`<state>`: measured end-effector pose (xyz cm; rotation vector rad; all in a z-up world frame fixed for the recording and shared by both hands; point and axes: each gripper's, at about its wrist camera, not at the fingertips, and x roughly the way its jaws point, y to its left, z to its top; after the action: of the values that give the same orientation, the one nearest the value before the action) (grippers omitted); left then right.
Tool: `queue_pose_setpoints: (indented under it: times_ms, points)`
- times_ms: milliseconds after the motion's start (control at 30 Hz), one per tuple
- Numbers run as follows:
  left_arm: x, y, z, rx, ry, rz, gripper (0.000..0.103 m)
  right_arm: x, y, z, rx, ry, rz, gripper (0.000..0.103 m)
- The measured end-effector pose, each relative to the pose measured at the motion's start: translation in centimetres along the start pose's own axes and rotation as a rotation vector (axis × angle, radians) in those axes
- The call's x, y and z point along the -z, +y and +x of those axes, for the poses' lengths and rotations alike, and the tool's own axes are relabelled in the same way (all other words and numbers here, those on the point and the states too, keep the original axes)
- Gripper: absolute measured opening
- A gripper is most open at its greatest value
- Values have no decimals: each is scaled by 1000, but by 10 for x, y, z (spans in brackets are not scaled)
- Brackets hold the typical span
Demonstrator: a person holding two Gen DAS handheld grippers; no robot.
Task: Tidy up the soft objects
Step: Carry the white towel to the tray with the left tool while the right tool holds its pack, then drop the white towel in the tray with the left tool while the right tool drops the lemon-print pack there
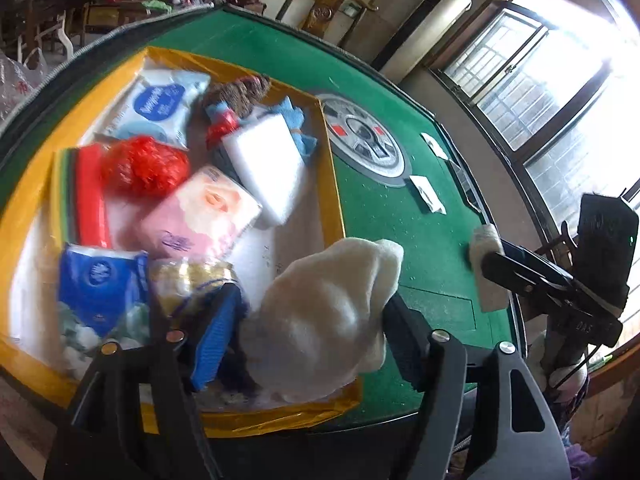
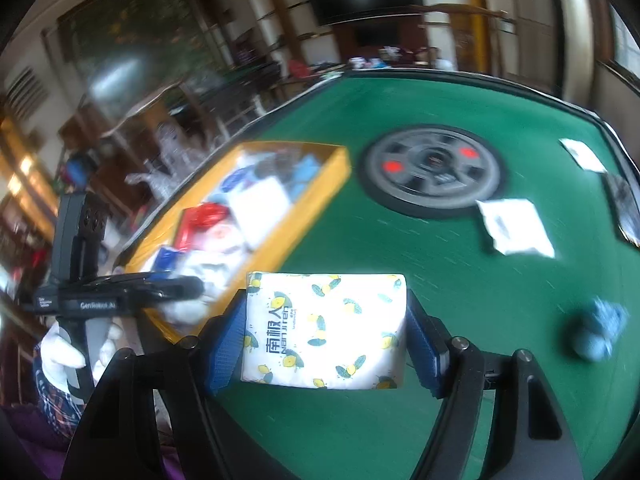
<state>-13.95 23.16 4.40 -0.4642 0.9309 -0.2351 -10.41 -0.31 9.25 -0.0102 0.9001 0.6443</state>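
Observation:
A white fluffy cloth [image 1: 328,308] hangs between the fingers of my left gripper [image 1: 312,300], over the near right corner of the yellow-rimmed box [image 1: 332,184]. The jaws stand apart and the blue left pad [image 1: 218,332] is off the cloth, so the gripper is open. My right gripper [image 2: 326,304] is shut on a white tissue pack with a lemon print [image 2: 324,332], held above the green table [image 2: 440,280] to the right of the box [image 2: 320,196]. In the right wrist view the left gripper [image 2: 188,286] sits over the box's near end.
The box holds tissue packs [image 1: 200,216], a red mesh ball [image 1: 144,166], a white sponge [image 1: 268,164] and a blue cloth [image 1: 294,120]. On the felt lie a round grey hub [image 2: 432,168], white packets [image 2: 512,226] and a blue cloth ball [image 2: 600,332]. A gloved hand [image 2: 60,352] holds the left gripper.

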Motion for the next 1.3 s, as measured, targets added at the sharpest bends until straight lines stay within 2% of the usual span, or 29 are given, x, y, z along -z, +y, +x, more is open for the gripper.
queue_pose_setpoints:
  times_ms: [200, 333, 400, 467, 533, 700, 833, 933, 1167, 1300]
  points:
    - [3, 14, -30, -44, -78, 33, 77, -29, 40, 42, -23, 53, -70, 68]
    - [1, 20, -20, -96, -40, 67, 80, -45, 58, 60, -27, 70, -101, 68]
    - [1, 16, -6, -73, -3, 77, 80, -53, 66, 65, -26, 72, -112, 68]
    - [-3, 15, -4, -57, -4, 74, 80, -58, 70, 67, -20, 72, -121, 68]
    - [-9, 14, -9, -56, -33, 72, 80, -62, 72, 68, -8, 72, -123, 68]
    - [-16, 20, -31, 23, -95, 62, 80, -67, 77, 65, 19, 75, -137, 68]
    - [-16, 45, -48, 67, -139, -8, 80, -65, 83, 61, 51, 83, -169, 68]
    - [-15, 64, -61, 65, -184, -60, 80, -62, 90, 64, 39, 104, -196, 68]
    - [-6, 97, -80, 41, -235, -146, 80, -46, 123, 121, -42, 263, -268, 68]
    - [-1, 106, -82, 57, -236, -162, 80, -51, 118, 168, -30, 379, -216, 69]
